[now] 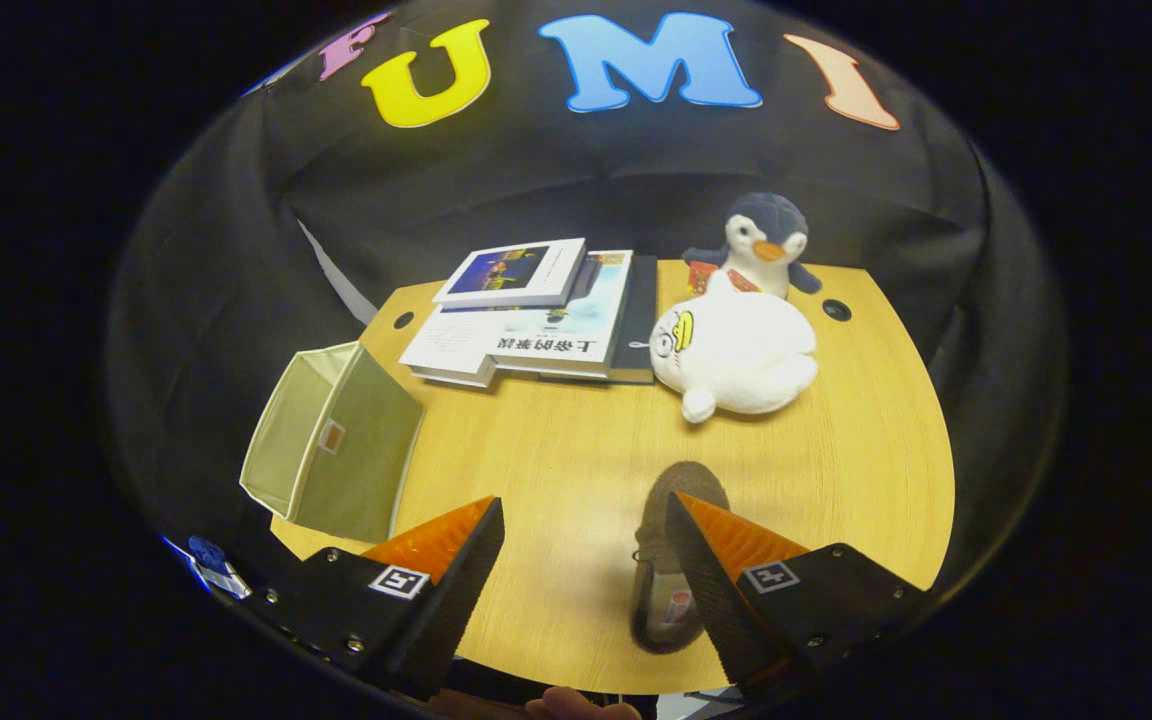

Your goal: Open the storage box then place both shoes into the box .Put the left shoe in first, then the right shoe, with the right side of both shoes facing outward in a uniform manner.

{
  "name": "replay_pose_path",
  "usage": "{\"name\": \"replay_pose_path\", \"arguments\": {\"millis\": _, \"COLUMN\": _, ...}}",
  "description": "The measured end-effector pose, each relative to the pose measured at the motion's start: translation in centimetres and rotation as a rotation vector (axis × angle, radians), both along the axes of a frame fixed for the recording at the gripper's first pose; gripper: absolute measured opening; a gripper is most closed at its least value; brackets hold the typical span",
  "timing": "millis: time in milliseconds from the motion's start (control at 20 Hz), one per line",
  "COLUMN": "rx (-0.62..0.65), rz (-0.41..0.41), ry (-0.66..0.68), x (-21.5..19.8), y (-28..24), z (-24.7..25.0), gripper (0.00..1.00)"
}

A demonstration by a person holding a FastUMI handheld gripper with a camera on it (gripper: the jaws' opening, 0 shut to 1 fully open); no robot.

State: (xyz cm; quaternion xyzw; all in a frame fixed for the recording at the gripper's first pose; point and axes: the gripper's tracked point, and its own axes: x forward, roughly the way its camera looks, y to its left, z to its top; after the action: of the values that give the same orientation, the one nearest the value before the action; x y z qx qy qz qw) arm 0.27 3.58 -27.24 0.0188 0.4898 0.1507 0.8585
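A brown shoe (664, 560) lies on the wooden table (556, 470), toe pointing away, just inside my right finger, which partly covers it. My gripper (584, 515) hangs above the near part of the table, open, with a wide gap and nothing held between its fingers. The beige fabric storage box (336, 455) stands at the table's left edge, ahead of my left finger, its opening facing left and up. I see one shoe here.
A stack of books (536, 310) lies at the back of the table. A white plush toy (736, 355) and a penguin plush (766, 245) sit at the back right. Bare wood stretches between the fingers and the books. A person's fingertip (576, 708) shows by the near edge.
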Motion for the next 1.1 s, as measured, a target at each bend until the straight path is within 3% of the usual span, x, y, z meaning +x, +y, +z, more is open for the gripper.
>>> {"name": "replay_pose_path", "arguments": {"millis": 600, "rx": -0.052, "rz": -0.102, "ry": 0.145, "x": -3.4, "y": -8.5, "z": -7.4, "gripper": 0.98}}
{"name": "replay_pose_path", "arguments": {"millis": 1100, "rx": -0.119, "rz": -0.093, "ry": 0.259, "x": -3.1, "y": -10.4, "z": -13.7, "gripper": 0.89}}
